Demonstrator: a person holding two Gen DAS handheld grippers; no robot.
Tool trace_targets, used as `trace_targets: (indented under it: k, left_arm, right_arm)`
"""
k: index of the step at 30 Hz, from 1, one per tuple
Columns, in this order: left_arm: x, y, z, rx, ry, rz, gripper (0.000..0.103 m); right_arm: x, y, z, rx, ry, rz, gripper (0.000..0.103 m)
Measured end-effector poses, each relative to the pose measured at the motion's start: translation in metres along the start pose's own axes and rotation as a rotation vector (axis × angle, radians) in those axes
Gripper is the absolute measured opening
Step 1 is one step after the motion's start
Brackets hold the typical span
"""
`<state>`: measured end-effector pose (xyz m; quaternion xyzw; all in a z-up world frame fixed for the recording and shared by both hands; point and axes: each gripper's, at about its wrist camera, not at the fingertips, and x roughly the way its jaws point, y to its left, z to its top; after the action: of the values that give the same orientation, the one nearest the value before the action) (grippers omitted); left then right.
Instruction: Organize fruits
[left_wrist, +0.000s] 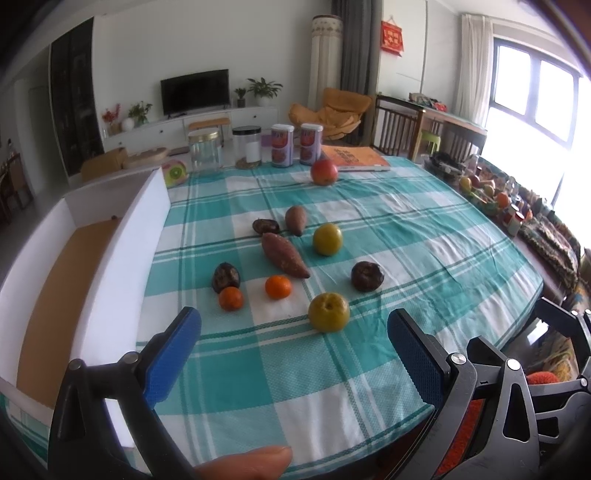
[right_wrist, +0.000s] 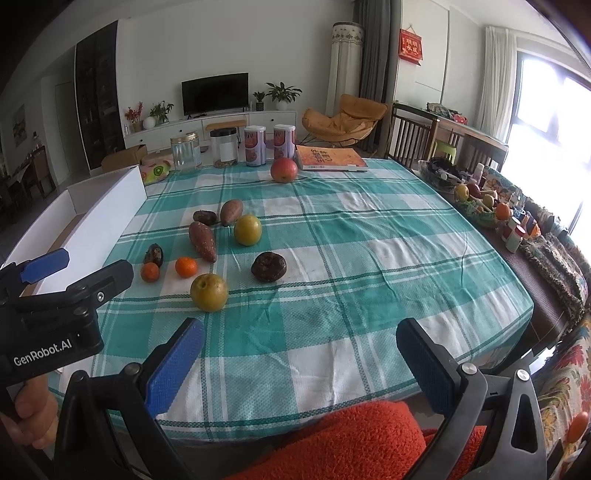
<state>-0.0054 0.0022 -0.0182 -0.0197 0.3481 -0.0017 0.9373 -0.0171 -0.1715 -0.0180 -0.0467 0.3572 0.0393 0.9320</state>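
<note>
Fruits lie loose on the teal checked tablecloth (left_wrist: 406, 240). Nearest is a yellow-green pear (left_wrist: 328, 312) (right_wrist: 209, 292); a second pear (left_wrist: 327, 239) lies farther back. Two small oranges (left_wrist: 277, 287) (left_wrist: 231, 298) sit left of it. Two sweet potatoes (left_wrist: 284, 254) (left_wrist: 296, 219) and three dark wrinkled fruits (left_wrist: 367, 276) (left_wrist: 226, 276) (left_wrist: 265, 225) lie between. A red apple (left_wrist: 324, 171) is at the back. My left gripper (left_wrist: 293, 328) is open and empty, just before the near pear. My right gripper (right_wrist: 299, 339) is open and empty above the table's front edge.
A white open box (left_wrist: 140, 221) with a brown floor stands along the table's left side. Jars (left_wrist: 205, 151), two cans (left_wrist: 282, 144) and an orange book (left_wrist: 354, 158) line the far edge. A cluttered bench (right_wrist: 509, 221) runs along the right. The left gripper's body (right_wrist: 55, 306) shows in the right view.
</note>
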Motion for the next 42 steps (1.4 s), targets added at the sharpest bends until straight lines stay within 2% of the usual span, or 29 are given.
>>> trace_targets:
  k: [23, 29, 31, 32, 34, 35, 36, 37, 38, 42]
  left_arm:
    - [0.003, 0.0, -0.001, 0.002, 0.013, 0.004, 0.102]
    - [0.01, 0.009, -0.015, -0.018, 0.059, 0.0, 0.102]
    - [0.017, 0.016, -0.019, -0.025, 0.087, 0.002, 0.102]
    - [0.021, 0.019, -0.021, -0.028, 0.101, 0.003, 0.102]
    - [0.033, 0.026, -0.026, -0.032, 0.131, 0.012, 0.102]
    - [0.04, 0.028, -0.029, -0.032, 0.147, 0.024, 0.102]
    - [0.048, 0.03, -0.034, -0.035, 0.164, 0.034, 0.102]
    - [0.056, 0.032, -0.038, -0.037, 0.18, 0.041, 0.102]
    - [0.065, 0.034, -0.043, -0.039, 0.198, 0.049, 0.102]
    - [0.095, 0.036, -0.058, -0.021, 0.239, 0.098, 0.102]
  right_arm:
    - [0.002, -0.002, -0.003, 0.007, -0.001, 0.021, 0.103]
    - [0.002, -0.041, 0.001, 0.093, -0.006, -0.017, 0.103]
    - [0.002, -0.05, 0.012, 0.015, 0.03, -0.077, 0.103]
    - [-0.003, -0.051, 0.02, -0.085, 0.033, -0.16, 0.103]
    - [-0.018, -0.055, 0.034, -0.307, -0.004, -0.422, 0.103]
    - [-0.023, -0.058, 0.04, -0.374, -0.007, -0.512, 0.103]
    - [-0.026, -0.064, 0.045, -0.399, 0.003, -0.541, 0.103]
    - [-0.027, -0.071, 0.05, -0.387, 0.012, -0.513, 0.103]
    - [-0.028, -0.076, 0.052, -0.344, 0.008, -0.439, 0.103]
    - [-0.001, -0.087, 0.03, -0.027, 0.023, -0.017, 0.103]
